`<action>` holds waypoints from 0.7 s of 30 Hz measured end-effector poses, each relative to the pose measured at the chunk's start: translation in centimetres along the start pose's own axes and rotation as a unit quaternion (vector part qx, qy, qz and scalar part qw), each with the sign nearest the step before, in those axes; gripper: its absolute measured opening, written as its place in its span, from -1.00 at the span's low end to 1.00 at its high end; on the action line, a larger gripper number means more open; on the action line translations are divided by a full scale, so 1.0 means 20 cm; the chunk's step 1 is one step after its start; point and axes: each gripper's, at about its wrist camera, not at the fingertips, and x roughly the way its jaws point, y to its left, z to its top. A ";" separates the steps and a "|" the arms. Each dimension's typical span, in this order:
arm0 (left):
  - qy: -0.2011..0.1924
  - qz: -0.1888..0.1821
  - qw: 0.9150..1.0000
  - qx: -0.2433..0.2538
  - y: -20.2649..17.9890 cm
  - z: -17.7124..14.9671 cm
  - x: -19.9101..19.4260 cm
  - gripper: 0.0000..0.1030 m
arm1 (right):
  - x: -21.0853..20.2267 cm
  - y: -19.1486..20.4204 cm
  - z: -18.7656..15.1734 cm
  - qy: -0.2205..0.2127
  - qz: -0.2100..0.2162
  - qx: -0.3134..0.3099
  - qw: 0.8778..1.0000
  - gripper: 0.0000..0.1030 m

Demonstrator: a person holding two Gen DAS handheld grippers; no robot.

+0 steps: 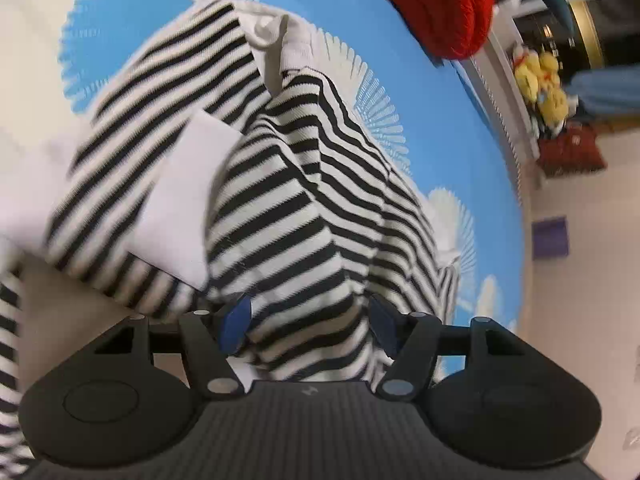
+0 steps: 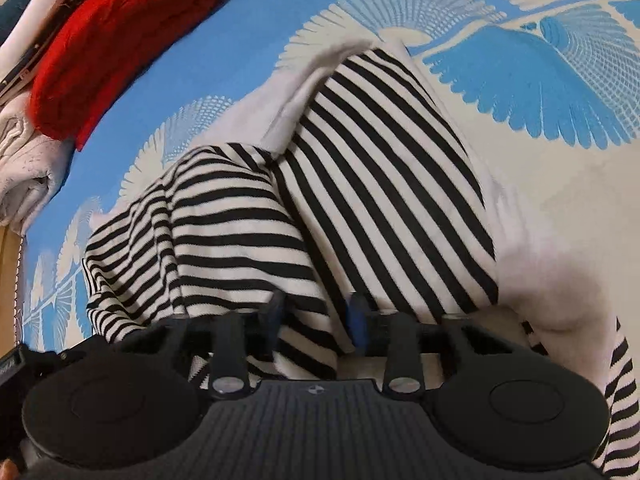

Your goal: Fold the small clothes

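Our left gripper (image 1: 310, 324) has its blue-padded fingers (image 1: 236, 322) clamped on a bunched fold of the black-and-white striped top (image 1: 288, 200), with the knit pulled up between them and draping away in a ridge. The right gripper (image 2: 318, 318) is doing the same on its side: its fingers (image 2: 358, 320) are pinching a gathered bit of the same striped top (image 2: 360, 184), fabric squeezed between the pads.

Out from the fingers, the top is lifted at our end and slopes down onto the bed. In the left wrist view there's a plain white panel (image 1: 180, 196) across the stripes, and a white ribbed collar (image 1: 280, 40) sits at the far end. In the right wrist view one half lies fairly smooth with stripes running away from us, and the other half is rumpled, sagging toward the left.

All of it lies on a blue bedspread with white feathery fan prints (image 2: 520, 60). Farther out, a folded red knit (image 2: 116, 36) sits near the bedspread's edge, touching a folded white garment (image 2: 24, 160) next to it. Past the bed in the left wrist view, we can see yellow plush toys (image 1: 540, 80) on a shelf, well apart from the top.
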 end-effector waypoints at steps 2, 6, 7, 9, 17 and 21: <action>0.005 -0.001 1.000 -0.010 -0.05 0.01 -0.01 0.35 | -0.01 0.02 0.00 -0.004 0.006 -0.003 1.000 -0.83; 0.003 -0.002 1.000 -0.026 -0.06 0.01 -0.05 0.42 | -0.03 0.05 0.00 -0.007 0.027 0.003 1.000 -0.91; 0.000 0.000 1.000 -0.026 -0.07 0.01 -0.04 0.43 | -0.04 0.06 0.00 -0.010 0.029 0.000 1.000 -0.91; 0.001 0.017 1.000 -0.013 -0.08 0.01 -0.02 0.39 | -0.04 0.07 0.00 -0.011 0.042 0.001 0.999 -0.92; -0.168 -0.130 0.973 0.094 -0.23 0.07 -0.46 -0.98 | -0.28 -0.01 0.08 -0.142 0.229 0.108 0.957 -0.97; -0.174 -0.183 0.964 0.080 -0.13 0.08 -0.54 -0.98 | -0.48 -0.09 0.07 -0.252 0.301 0.130 0.910 -1.00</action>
